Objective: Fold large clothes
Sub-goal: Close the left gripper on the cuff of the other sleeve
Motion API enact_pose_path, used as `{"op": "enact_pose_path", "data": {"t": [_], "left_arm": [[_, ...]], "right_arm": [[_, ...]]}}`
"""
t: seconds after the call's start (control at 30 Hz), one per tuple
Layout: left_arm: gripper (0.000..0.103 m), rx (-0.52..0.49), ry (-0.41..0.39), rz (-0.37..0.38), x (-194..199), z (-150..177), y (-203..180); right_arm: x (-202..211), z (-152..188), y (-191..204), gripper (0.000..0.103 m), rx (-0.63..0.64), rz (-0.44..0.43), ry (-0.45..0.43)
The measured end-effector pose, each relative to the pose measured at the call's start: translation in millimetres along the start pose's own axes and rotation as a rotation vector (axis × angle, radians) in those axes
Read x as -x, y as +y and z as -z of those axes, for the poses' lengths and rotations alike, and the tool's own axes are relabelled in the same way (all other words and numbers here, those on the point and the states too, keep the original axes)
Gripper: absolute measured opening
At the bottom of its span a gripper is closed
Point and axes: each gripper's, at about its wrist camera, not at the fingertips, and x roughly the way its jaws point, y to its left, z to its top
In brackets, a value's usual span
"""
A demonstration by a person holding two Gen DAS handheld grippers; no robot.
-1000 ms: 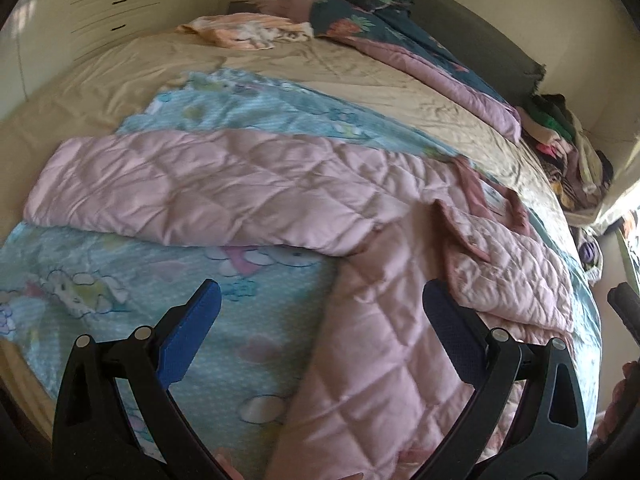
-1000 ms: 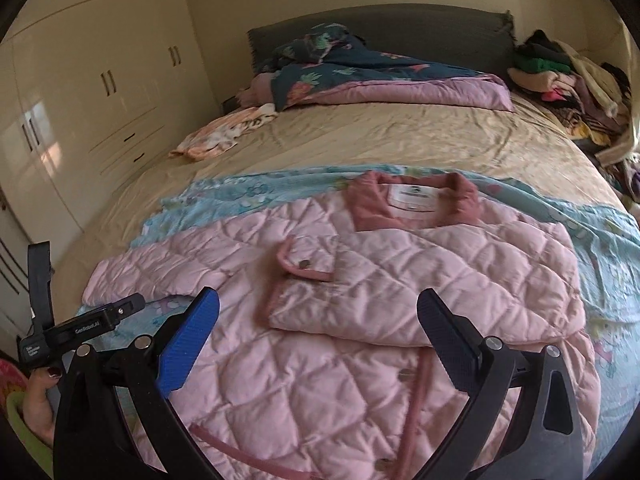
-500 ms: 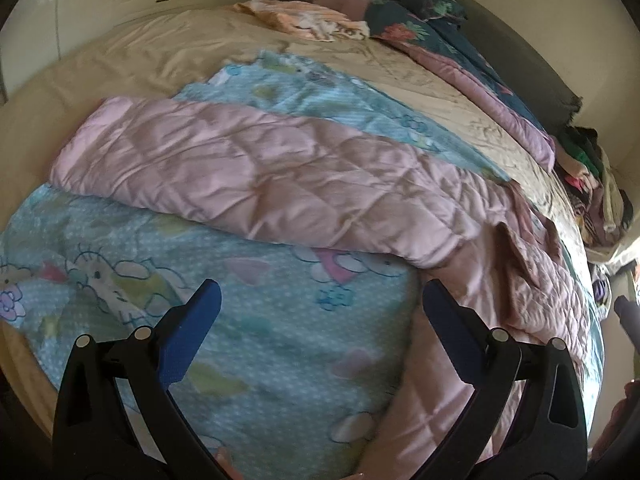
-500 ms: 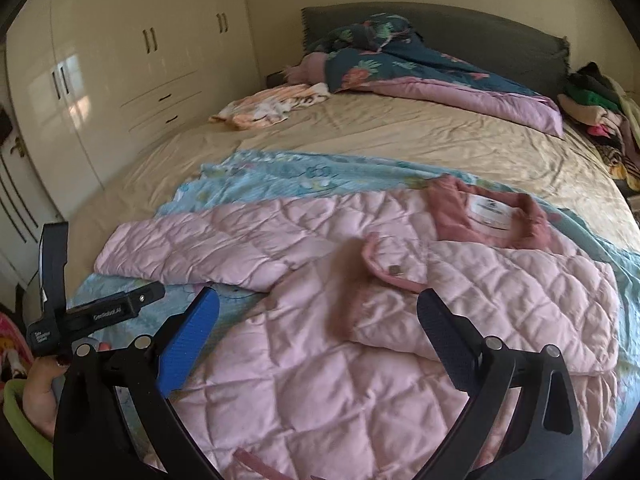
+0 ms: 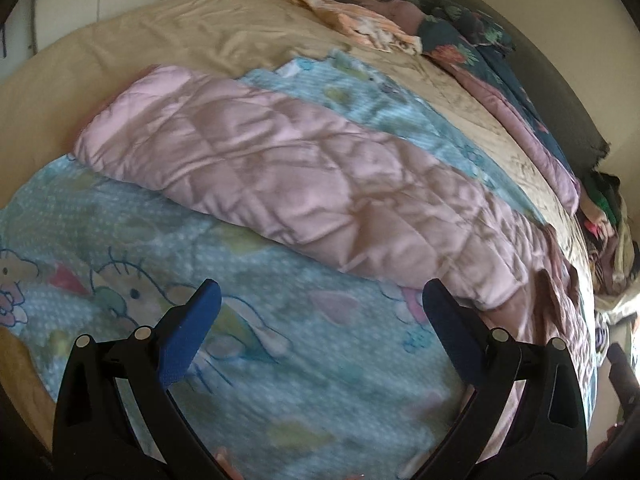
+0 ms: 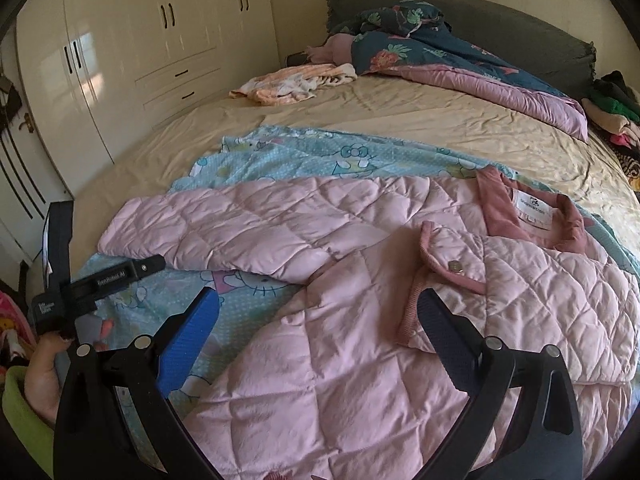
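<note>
A pink quilted jacket (image 6: 340, 344) lies face up on a light blue cartoon-print sheet (image 6: 320, 160) on the bed. Its right sleeve (image 6: 520, 300) is folded across the chest; its left sleeve (image 6: 240, 232) stretches out flat to the left. In the left wrist view that sleeve (image 5: 300, 184) lies across the middle, its cuff at far left. My left gripper (image 5: 320, 336) is open and empty, above the blue sheet (image 5: 280, 380) just short of the sleeve. My right gripper (image 6: 320, 332) is open and empty over the jacket's lower body. The left gripper's body (image 6: 96, 284) shows at the left there.
The beige bed (image 6: 400, 112) carries an orange-white garment (image 6: 296, 84) and a dark floral quilt (image 6: 440, 52) near the grey headboard. A pile of clothes (image 6: 616, 120) sits at the right edge. White wardrobes (image 6: 140, 40) stand to the left.
My left gripper has swung left along the outstretched sleeve, away from the jacket's body, and closer to the bed. My right gripper has also turned left. Both stay open.
</note>
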Motion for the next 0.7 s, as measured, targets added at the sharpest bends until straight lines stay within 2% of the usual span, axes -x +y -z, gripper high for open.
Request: {"op": "enact_pose_path", "data": {"t": [0.17,0.33,0.5,0.7], "left_arm": [[0.095,0.057,-0.011,-0.027,-12.1,-11.7,20.9],[0.095,0.155,-0.010,-0.048,-26.9,-27.3,50.7],[0.095,0.242,-0.036,-0.025,-33.3,-43.5,69.4],[0.094,0.310,-0.061,-0.039,-37.8,-62.5,82.8]], "right_arm": [[-11.0,2.4,0.5,0.099,-0.001,0.000,0.014],[-18.0,7.1,-6.5,0.099,-0.019,0.007,0.022],[-22.9,10.0,-17.6,0.099,-0.043,0.022,0.034],[-20.8,12.6,-27.4,0.099,-0.052,0.037,0.028]]}}
